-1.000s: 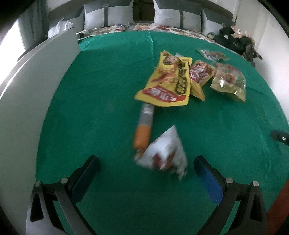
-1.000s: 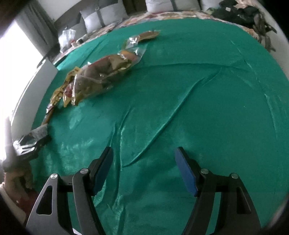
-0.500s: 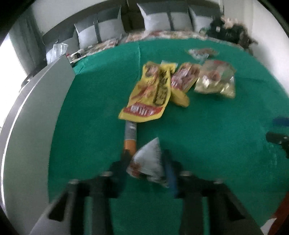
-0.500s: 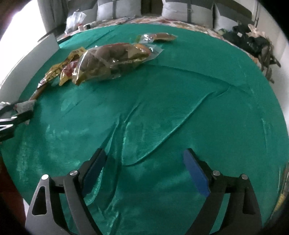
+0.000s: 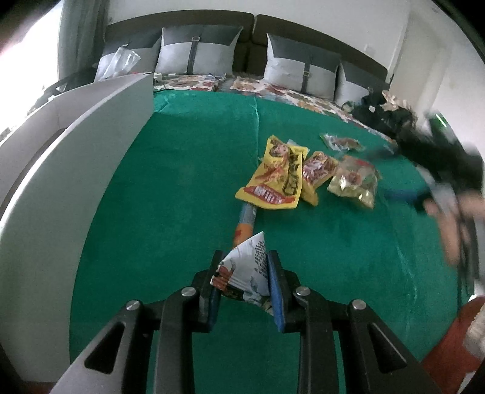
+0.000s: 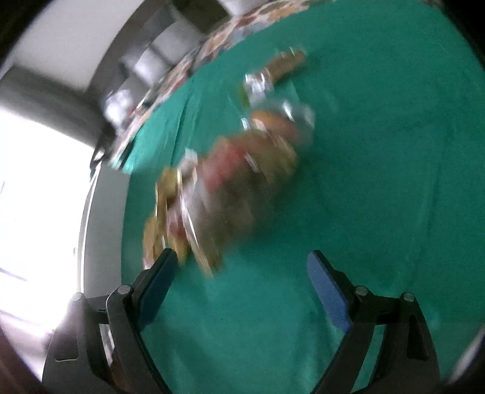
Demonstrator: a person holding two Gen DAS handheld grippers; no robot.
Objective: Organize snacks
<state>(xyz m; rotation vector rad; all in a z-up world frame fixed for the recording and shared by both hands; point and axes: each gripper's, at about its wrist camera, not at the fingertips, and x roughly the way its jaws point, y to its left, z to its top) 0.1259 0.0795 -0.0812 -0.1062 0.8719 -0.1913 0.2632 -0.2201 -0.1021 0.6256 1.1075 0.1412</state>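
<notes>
Barely begun: left gripper [image 5: 244,272] jaws clamped on white triangular snack pack [image 5: 246,272], right gripper [image 6: 239,269] jaws wide and empty, remaining snack bags [image 5: 306,175] scattered ahead on green bed cover [image 5: 182,188], unsorted.

Ahead of the fingers, grey pillows [image 5: 200,50] against dark headboard [image 5: 182,22], white wall [image 5: 333,21], perhaps a bright window [image 6: 39,188] leftward.

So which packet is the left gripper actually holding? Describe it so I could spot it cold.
On the green cloth, look nearest the camera, below the row of yellow and clear snack bags. The left gripper is shut on a small white triangular packet with red print; the only white snack, just below the orange sausage stick.
</notes>
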